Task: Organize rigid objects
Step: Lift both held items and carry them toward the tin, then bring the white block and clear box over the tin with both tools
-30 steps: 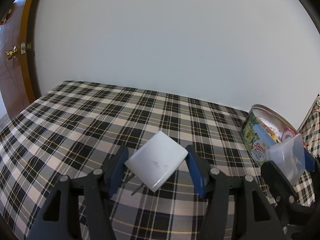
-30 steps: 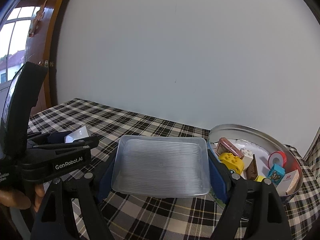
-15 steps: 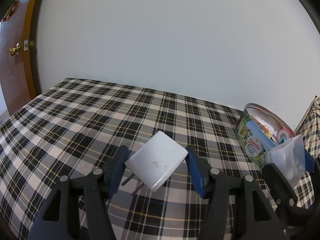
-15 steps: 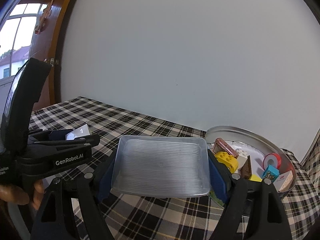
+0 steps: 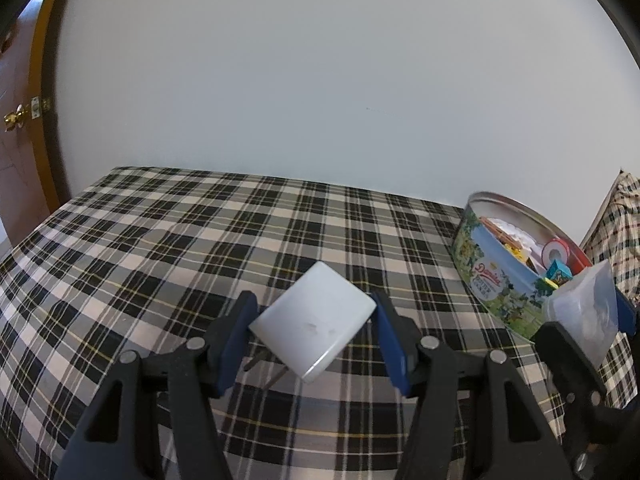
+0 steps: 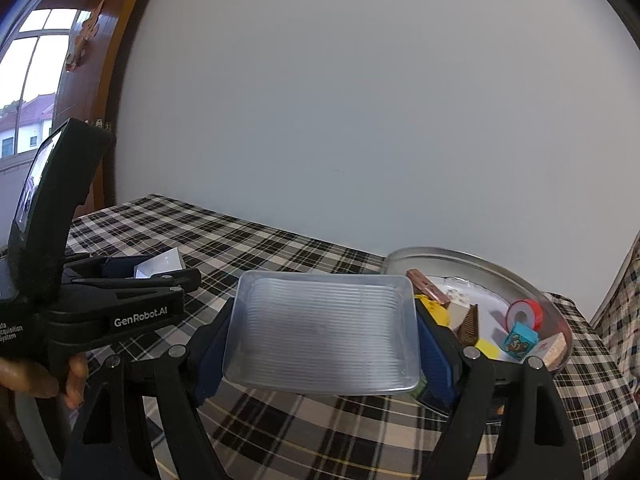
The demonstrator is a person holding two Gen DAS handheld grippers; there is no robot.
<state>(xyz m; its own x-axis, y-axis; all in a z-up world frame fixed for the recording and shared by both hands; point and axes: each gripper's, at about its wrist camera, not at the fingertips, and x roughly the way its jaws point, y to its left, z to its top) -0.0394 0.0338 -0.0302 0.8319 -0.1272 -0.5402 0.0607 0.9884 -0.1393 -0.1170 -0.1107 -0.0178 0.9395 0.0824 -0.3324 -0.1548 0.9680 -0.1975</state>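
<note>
My left gripper (image 5: 314,330) is shut on a white plug adapter (image 5: 314,322), tilted, its metal prongs pointing down-left, held above the checked tablecloth. It also shows in the right wrist view (image 6: 160,268) at the left. My right gripper (image 6: 322,334) is shut on a clear ribbed plastic box (image 6: 322,332), held above the cloth just left of a round cookie tin (image 6: 460,258). In the left wrist view the tin (image 5: 500,276) stands at the right, with the clear box (image 5: 584,312) in front of it.
The tin holds several small things: a red tape roll (image 6: 524,314), a blue printed cube (image 6: 520,340), a yellow brick (image 6: 434,312), a brown comb (image 6: 470,326). A door with a brass knob (image 5: 14,118) is at the far left. The white wall runs behind the table.
Both grippers have risen and moved a little toward the tin, each still holding its object. The tin now sits nearer in both views.
</note>
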